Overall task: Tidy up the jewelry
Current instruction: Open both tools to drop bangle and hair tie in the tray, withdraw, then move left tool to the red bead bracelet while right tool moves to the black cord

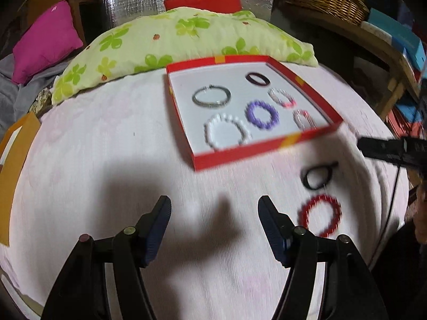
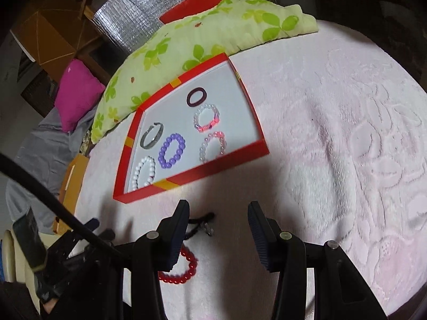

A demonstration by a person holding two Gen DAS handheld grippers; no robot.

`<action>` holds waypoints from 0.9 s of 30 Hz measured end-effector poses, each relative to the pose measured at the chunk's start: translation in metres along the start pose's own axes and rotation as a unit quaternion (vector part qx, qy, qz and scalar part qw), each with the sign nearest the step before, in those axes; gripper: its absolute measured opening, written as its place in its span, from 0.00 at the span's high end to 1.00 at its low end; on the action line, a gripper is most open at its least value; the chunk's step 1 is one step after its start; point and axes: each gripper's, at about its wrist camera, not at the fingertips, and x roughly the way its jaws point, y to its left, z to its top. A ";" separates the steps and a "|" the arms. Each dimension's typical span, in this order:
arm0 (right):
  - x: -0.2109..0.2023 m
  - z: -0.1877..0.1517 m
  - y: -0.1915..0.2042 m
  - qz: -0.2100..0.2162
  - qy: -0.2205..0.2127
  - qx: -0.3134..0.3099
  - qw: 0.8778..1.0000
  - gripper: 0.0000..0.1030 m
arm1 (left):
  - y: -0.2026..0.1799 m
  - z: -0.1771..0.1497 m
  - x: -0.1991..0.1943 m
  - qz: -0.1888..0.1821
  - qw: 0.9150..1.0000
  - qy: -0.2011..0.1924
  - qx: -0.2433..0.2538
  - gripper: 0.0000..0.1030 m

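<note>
Your left gripper (image 1: 214, 214) hangs with its jaws apart and nothing between them, above the pale pink textured bedspread (image 1: 106, 160). Your right gripper (image 2: 218, 217) is likewise spread wide and holds nothing.

The red bead bracelet (image 1: 320, 214) lies flat on the bedspread just right of your left gripper's right finger; in the right wrist view it sits partly hidden behind the right gripper's left finger. It is a closed ring of glossy round beads, slightly oval. Just beyond it lies the black cord bracelet (image 1: 317, 177), a thin dark loop with a small knot or clasp pointing toward the red tray (image 1: 240, 157).

The tray, shallow and white inside, sits farther off, against the green floral pillow (image 1: 186, 37). It holds 6 pieces lying flat: a white bead bracelet (image 1: 226, 133), a purple bead bracelet (image 1: 261, 114), a silver bangle (image 1: 210, 96), a dark ring (image 1: 257, 78) and 2 clear pinkish bead bracelets (image 1: 283, 97)
</note>
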 end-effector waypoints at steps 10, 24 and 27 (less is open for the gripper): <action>0.006 -0.003 0.010 -0.062 -0.038 -0.037 0.997 0.52 | 0.007 -0.005 -0.006 -0.002 1.000 -0.014 -0.014 0.34; 0.007 -0.009 0.012 -0.089 -0.065 -0.056 0.992 0.51 | 0.018 -0.008 -0.012 -0.011 0.999 -0.024 -0.023 0.34; 0.005 -0.010 0.009 -0.081 -0.063 -0.049 0.994 0.51 | 0.021 -0.009 -0.011 -0.008 0.999 -0.023 -0.024 0.34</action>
